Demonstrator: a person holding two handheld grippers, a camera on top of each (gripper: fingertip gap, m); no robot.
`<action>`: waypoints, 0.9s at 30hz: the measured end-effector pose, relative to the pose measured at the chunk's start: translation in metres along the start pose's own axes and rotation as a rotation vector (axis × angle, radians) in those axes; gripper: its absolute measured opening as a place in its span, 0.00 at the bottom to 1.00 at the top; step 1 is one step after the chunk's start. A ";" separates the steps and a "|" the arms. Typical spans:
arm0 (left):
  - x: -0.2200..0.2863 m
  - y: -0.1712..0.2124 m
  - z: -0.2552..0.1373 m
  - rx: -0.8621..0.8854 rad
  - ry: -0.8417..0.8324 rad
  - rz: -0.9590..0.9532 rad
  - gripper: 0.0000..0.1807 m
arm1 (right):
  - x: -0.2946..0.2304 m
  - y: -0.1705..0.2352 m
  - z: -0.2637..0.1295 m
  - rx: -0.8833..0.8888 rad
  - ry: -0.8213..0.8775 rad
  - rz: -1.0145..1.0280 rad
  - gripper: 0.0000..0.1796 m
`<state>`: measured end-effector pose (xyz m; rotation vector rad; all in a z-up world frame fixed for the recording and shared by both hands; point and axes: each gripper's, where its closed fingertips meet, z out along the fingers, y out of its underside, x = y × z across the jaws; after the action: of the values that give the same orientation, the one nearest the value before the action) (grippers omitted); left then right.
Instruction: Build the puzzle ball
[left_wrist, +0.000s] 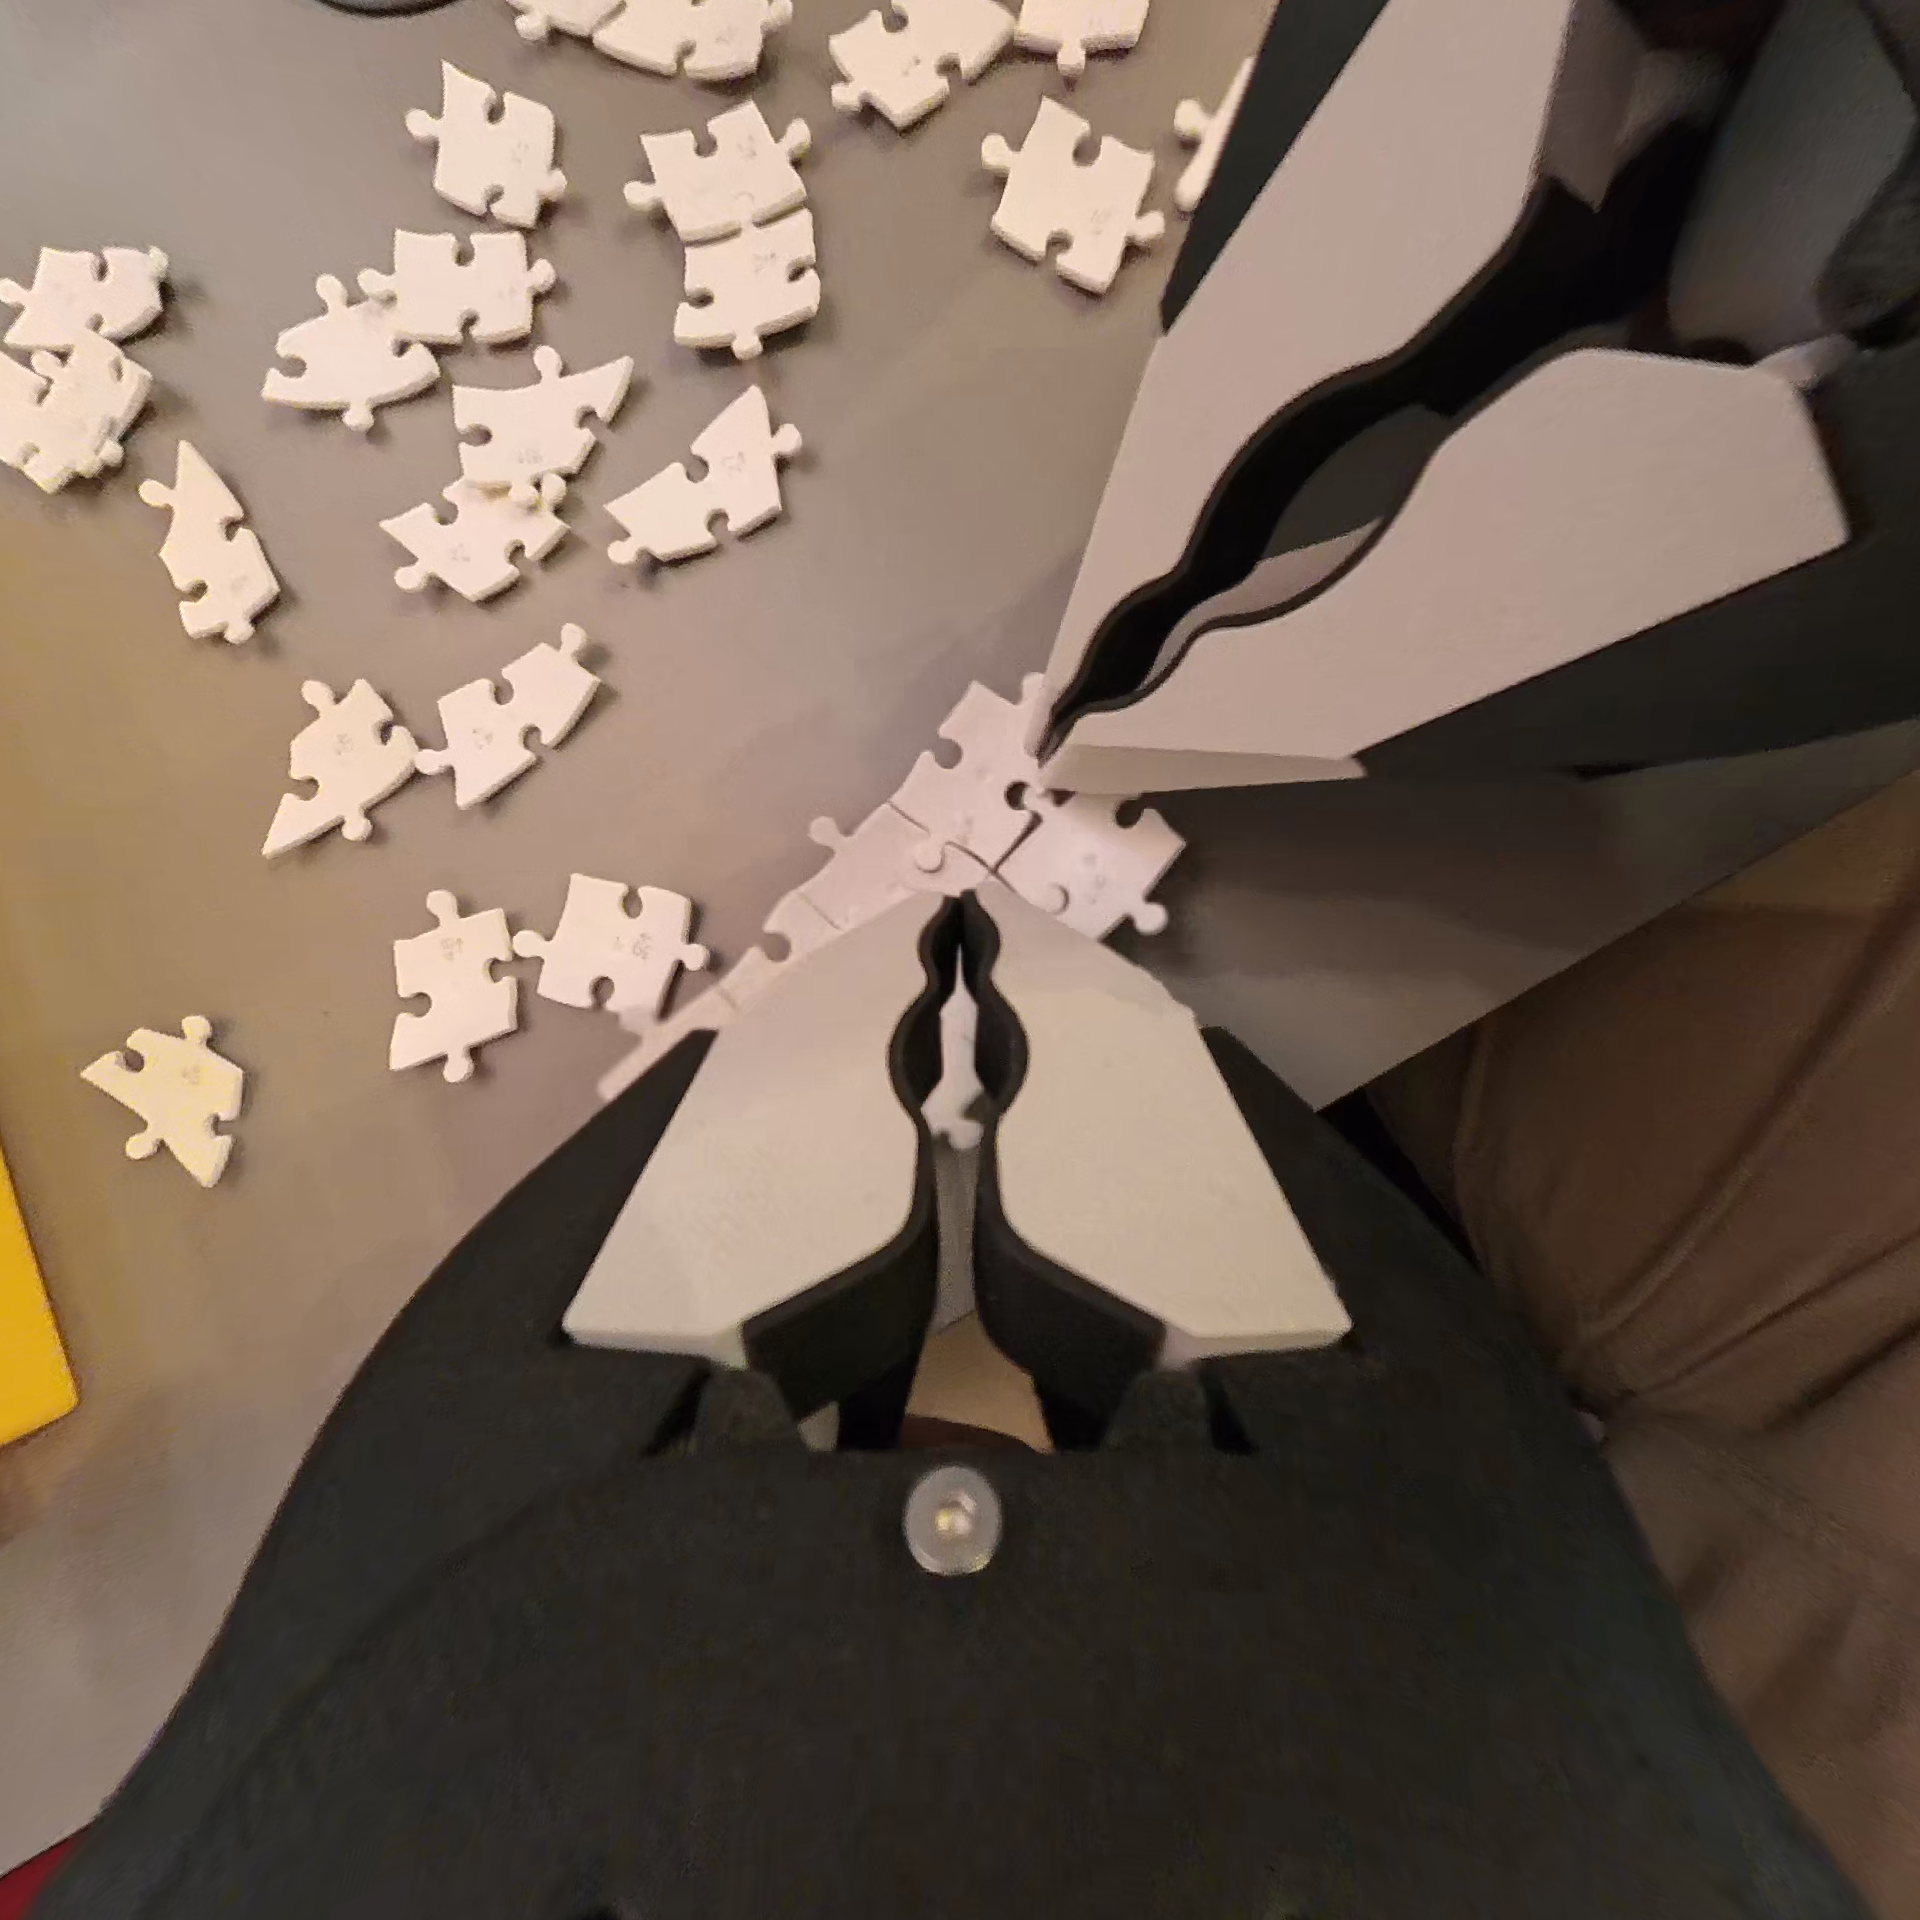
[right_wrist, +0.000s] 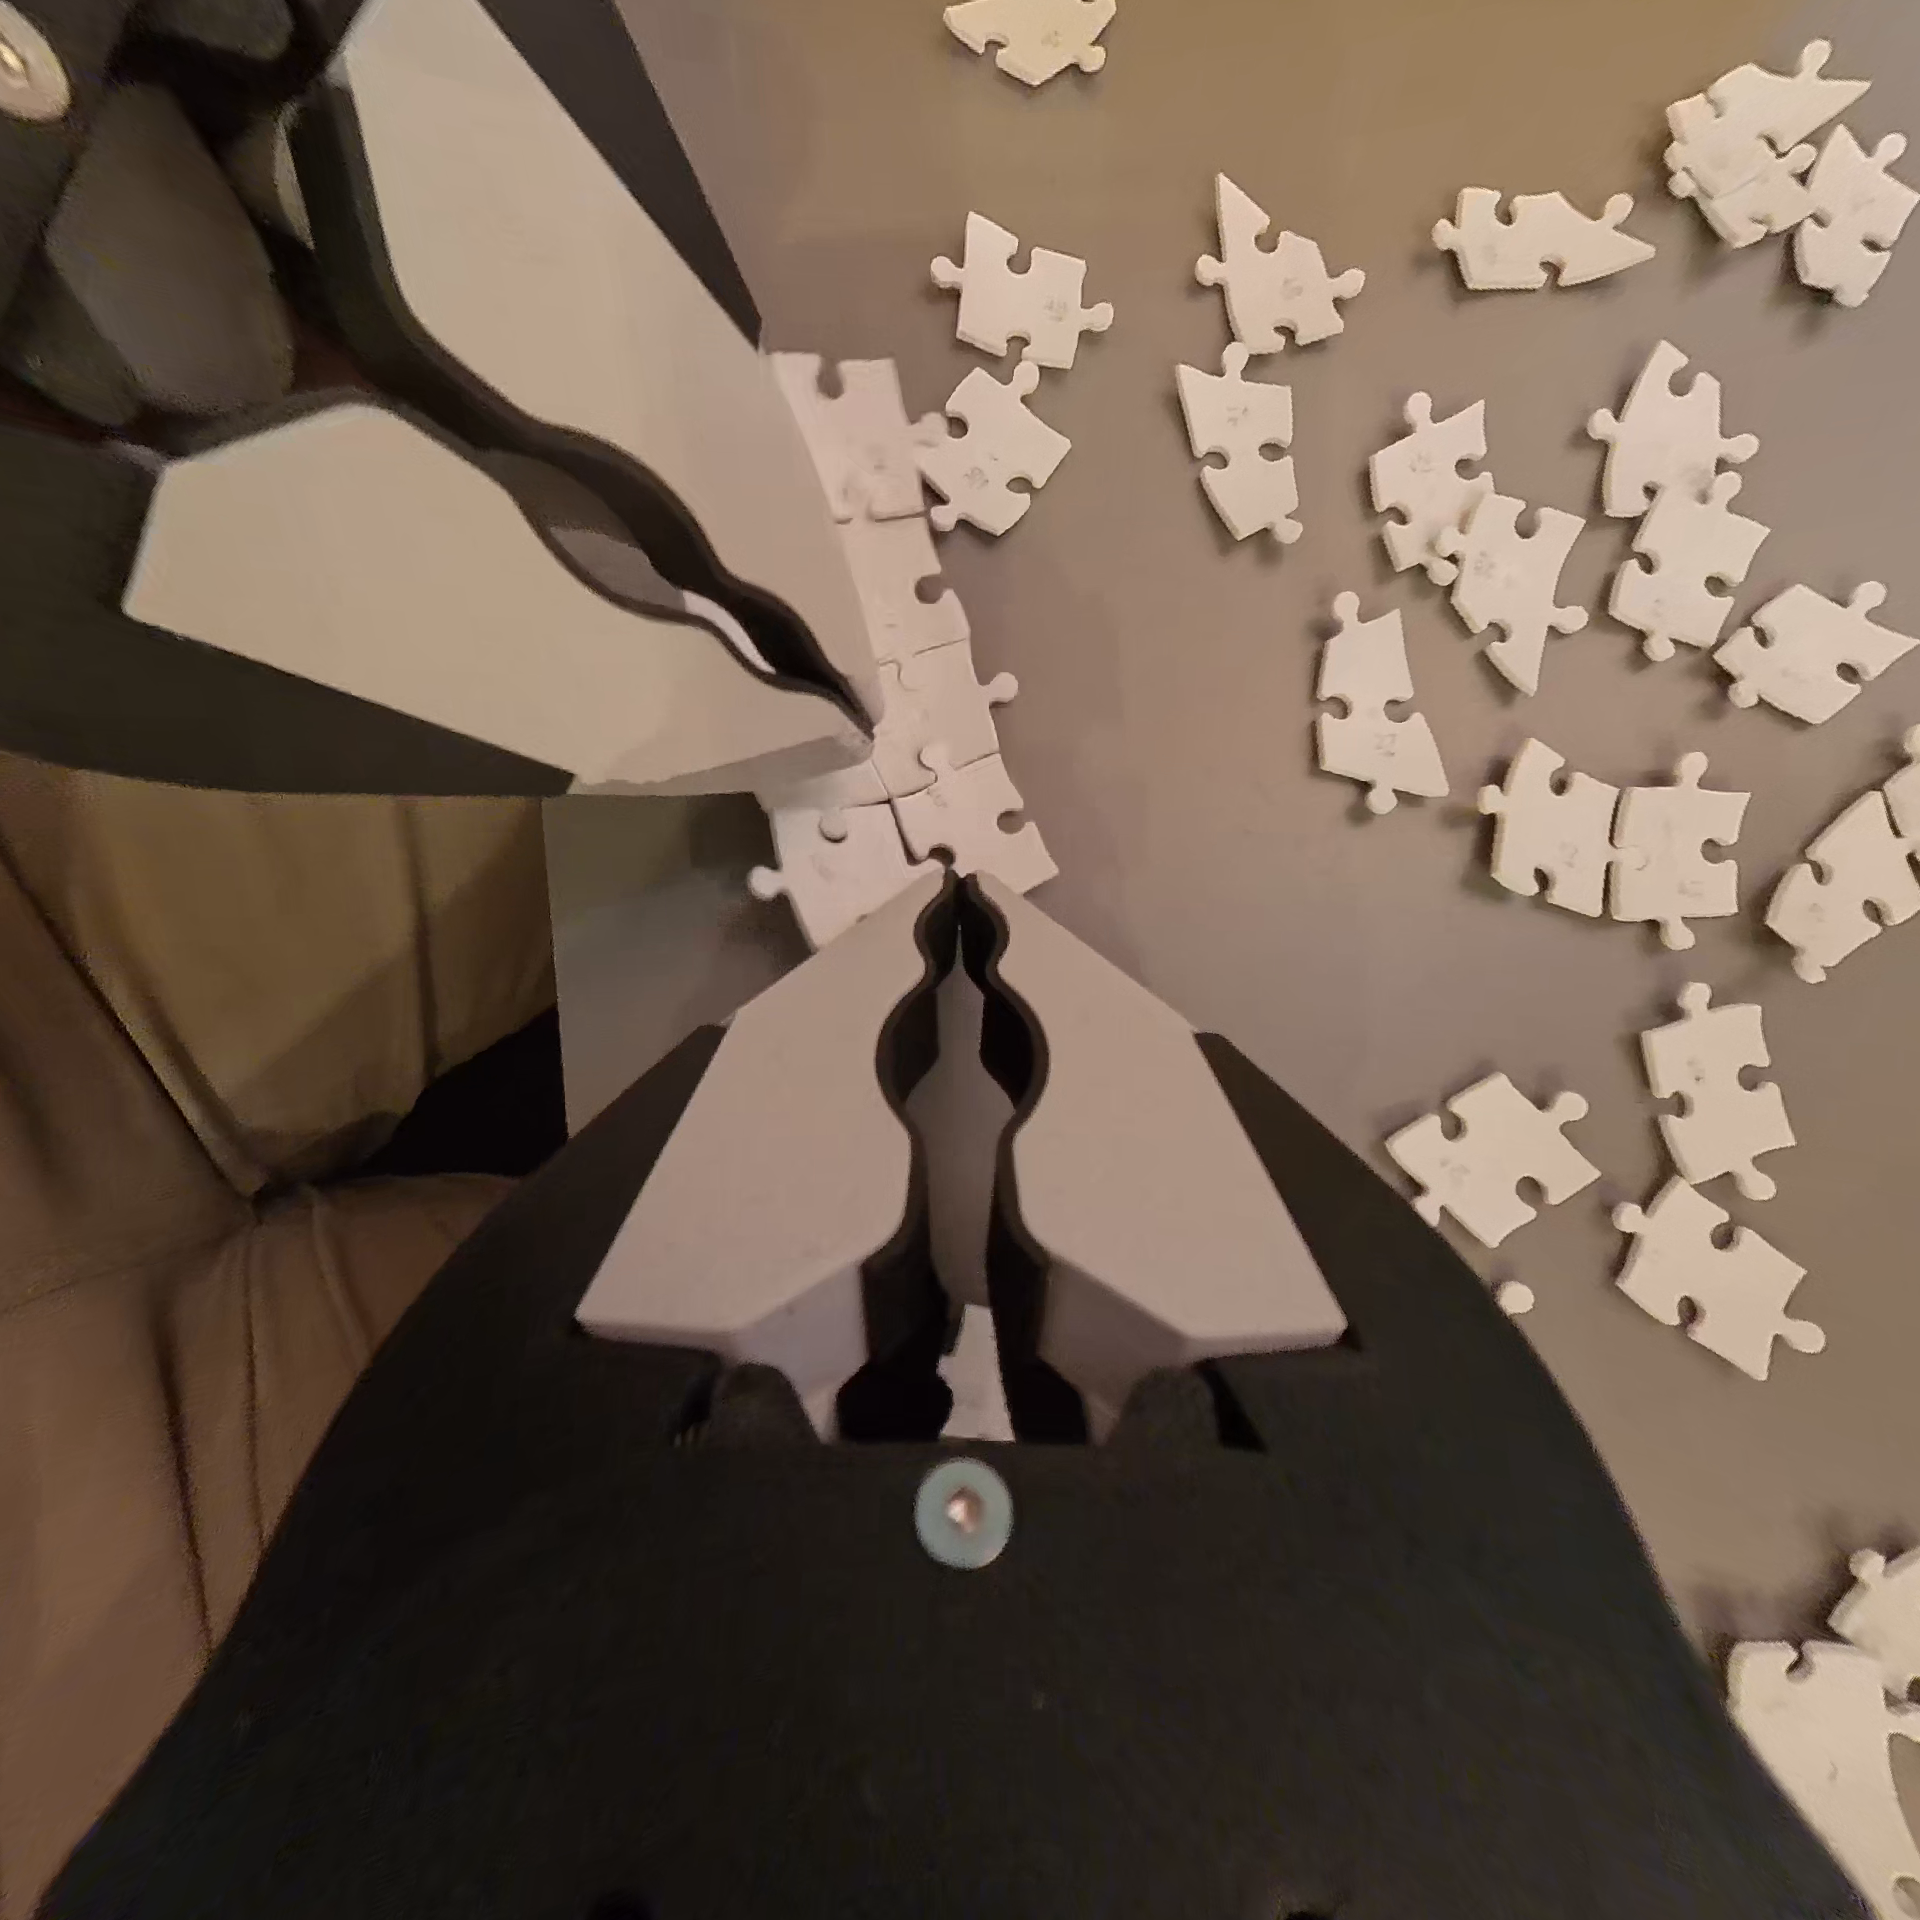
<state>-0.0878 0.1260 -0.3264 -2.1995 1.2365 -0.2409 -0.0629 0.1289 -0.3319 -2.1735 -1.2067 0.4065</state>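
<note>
A curved strip of joined white puzzle pieces (left_wrist: 966, 826) is held above the grey table (left_wrist: 727, 623). My left gripper (left_wrist: 961, 912) is shut on the strip's near part; a piece shows between its fingers (left_wrist: 810, 1143). My right gripper (left_wrist: 1049, 740) comes in from the upper right and is shut on the strip's far edge. In the right wrist view the strip (right_wrist: 920, 613) arcs upward, my right gripper (right_wrist: 956, 885) is shut on its lower end, and the left gripper (right_wrist: 862, 722) pinches it from the upper left.
Several loose white pieces (left_wrist: 488, 312) lie scattered on the table, also in the right wrist view (right_wrist: 1507, 582). A larger joined section (right_wrist: 1829, 1756) lies at the lower right. A yellow object (left_wrist: 26, 1299) is at the left edge. A brown cushion (left_wrist: 1662, 1195) lies beyond the table edge. My left and right fingertips are right by each other. Between my right fingertips and the larger joined section (right_wrist: 1829, 1756) there is roughly 20 centimetres.
</note>
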 end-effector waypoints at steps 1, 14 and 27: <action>-0.002 -0.003 -0.002 0.005 -0.006 0.008 0.00 | 0.000 0.000 -0.001 -0.001 -0.002 0.001 0.00; 0.003 0.003 0.015 -0.067 0.034 0.075 0.00 | -0.035 0.021 -0.015 -0.029 -0.260 0.412 0.08; -0.003 0.004 0.015 -0.049 0.008 0.055 0.00 | -0.040 0.002 0.001 0.107 -0.341 0.660 0.00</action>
<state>-0.0860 0.1334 -0.3405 -2.2045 1.3177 -0.1994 -0.0830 0.0950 -0.3351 -2.4279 -0.5650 1.1226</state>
